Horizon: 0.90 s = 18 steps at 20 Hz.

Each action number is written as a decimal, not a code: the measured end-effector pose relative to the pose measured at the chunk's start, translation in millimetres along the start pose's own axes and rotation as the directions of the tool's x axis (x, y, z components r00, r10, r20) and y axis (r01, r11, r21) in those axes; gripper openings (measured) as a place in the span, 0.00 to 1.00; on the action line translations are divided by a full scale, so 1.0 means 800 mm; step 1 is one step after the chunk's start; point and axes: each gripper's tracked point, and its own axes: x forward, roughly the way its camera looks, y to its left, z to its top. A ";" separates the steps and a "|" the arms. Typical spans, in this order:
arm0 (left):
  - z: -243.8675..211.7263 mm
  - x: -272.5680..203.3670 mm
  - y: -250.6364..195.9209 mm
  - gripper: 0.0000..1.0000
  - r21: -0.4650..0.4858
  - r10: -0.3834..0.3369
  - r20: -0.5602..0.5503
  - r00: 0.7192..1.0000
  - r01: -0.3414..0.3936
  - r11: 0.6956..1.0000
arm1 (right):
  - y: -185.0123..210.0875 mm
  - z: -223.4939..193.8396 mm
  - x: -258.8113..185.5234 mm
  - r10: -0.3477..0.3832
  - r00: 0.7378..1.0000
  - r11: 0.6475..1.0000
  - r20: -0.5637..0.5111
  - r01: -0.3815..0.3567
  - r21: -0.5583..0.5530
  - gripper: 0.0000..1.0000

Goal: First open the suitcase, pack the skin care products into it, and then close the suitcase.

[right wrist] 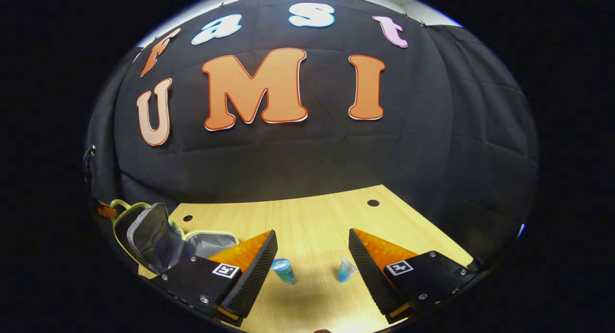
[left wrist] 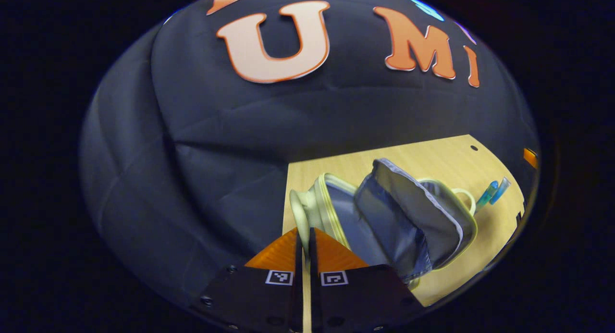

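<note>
One suitcase (left wrist: pixel 384 213) lies open on the wooden table (left wrist: pixel 432 155), a small pale yellow-green case with grey lining, its lid propped up and its loop handle at the far end. In the left gripper view the left gripper (left wrist: pixel 303 246) sits at the case's near edge with its two fingers drawn almost together, only a thin slit between them. The pale rim of the case lies right at the tips; whether the fingers actually pinch that rim cannot be told.

Two skin care products (left wrist: pixel 494 192), both bluish tubes, lie side by side on the table just beyond the handle end of the suitcase, outside it.

In the right gripper view the right gripper (right wrist: pixel 312 241) has its jaws spread wide and holds nothing. Between its two fingers the same two tubes (right wrist: pixel 283 270) stand apart on the bare tabletop, one near each finger, neither touched. The open suitcase (right wrist: pixel 158 237) shows at the left of this view, beside the left-hand finger. Two dark round holes (right wrist: pixel 373 203) mark the table's far edge.
</note>
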 end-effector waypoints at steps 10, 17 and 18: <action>-0.167 0.118 0.053 0.07 -0.202 -0.010 -0.270 0.963 -0.047 0.978 | 0.012 0.015 -0.001 -0.035 0.999 0.998 -0.010 0.034 -0.054 0.95; -0.181 0.123 0.086 0.41 -0.152 0.084 -0.320 0.944 -0.139 0.979 | 0.010 -0.010 -0.007 -0.043 0.998 0.996 -0.050 0.039 -0.084 0.95; -0.180 0.122 0.088 0.53 -0.128 0.106 -0.313 0.944 -0.153 0.980 | 0.007 -0.013 -0.008 -0.046 0.997 0.996 -0.054 0.042 -0.083 0.95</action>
